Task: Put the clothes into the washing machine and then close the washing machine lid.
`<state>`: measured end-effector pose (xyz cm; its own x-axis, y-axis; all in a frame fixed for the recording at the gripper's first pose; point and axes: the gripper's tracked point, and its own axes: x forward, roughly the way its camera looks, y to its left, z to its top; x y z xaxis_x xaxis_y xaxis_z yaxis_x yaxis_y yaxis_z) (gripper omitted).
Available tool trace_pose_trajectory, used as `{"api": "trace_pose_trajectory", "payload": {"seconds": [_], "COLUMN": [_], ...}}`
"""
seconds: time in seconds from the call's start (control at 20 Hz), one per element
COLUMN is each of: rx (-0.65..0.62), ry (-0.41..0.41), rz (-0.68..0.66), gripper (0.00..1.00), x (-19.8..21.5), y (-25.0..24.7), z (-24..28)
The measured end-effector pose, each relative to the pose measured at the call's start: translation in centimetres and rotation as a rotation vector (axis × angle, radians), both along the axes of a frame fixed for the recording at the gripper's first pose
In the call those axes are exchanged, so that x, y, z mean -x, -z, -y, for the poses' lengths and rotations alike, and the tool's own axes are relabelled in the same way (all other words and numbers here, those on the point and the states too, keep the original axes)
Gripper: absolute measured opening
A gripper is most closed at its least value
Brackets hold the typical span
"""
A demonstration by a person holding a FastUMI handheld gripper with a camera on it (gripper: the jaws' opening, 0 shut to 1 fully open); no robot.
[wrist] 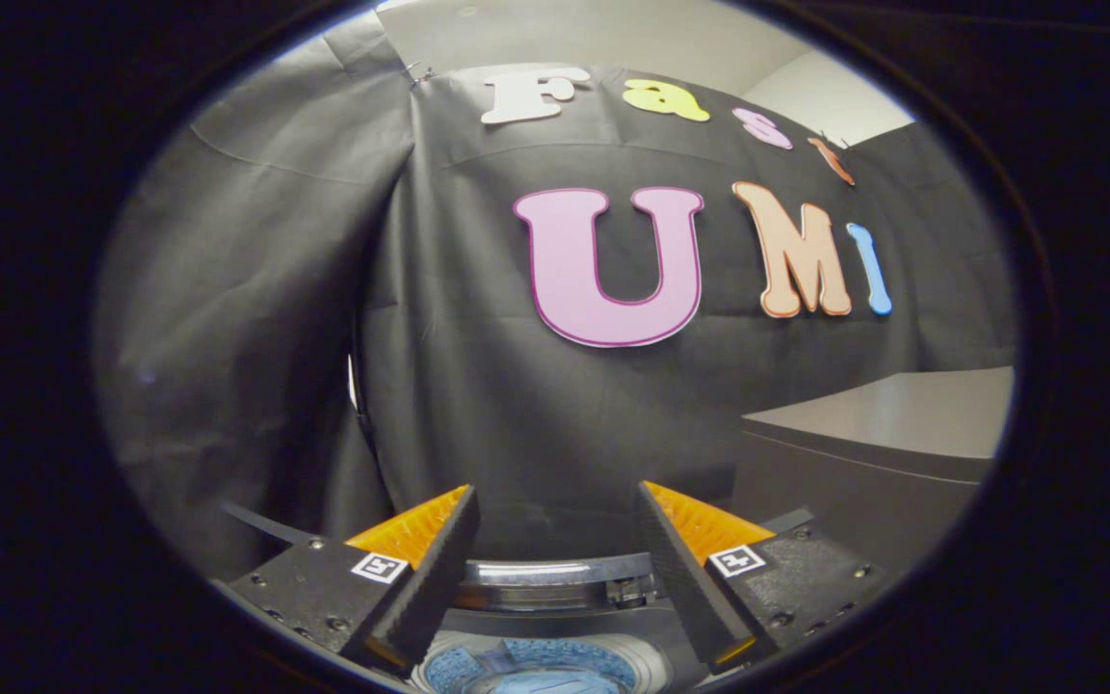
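The hand-held gripper (555,569) hangs with its two black fingers (435,569) spread apart, nothing between them. Just below and between them is the washing machine (555,588), its round opening uncovered, with blue clothes (541,670) lying inside. Beyond the right finger stands a grey cabinet (892,434) against the booth's black cloth wall (516,405).

The round grey washing machine opening (555,665) is seen below and between the 2 spread black gripper fingers (444,559). Behind the opening, the raised dark lid rim (555,573) is seen. A grey flat-topped cabinet (892,424) stands to the opening's right.
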<state>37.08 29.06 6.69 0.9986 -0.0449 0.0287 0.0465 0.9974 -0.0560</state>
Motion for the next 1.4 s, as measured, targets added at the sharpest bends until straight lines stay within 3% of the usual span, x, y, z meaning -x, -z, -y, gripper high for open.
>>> {"api": "trace_pose_trajectory", "payload": {"seconds": [0.35,0.7,1.15,1.4], "rx": [0.007,-0.103,-0.253,-0.138], "ry": [-0.062,-0.086,-0.136,-0.146], "rz": [-0.099,-0.137,-0.191,-0.136], "gripper": [0.97,0.96,0.96,0.96], "x": [5.1,12.7,22.6,27.6], "y": [2.9,2.1,1.1,-0.5], "z": [-0.7,-1.4,1.6,5.6]}}
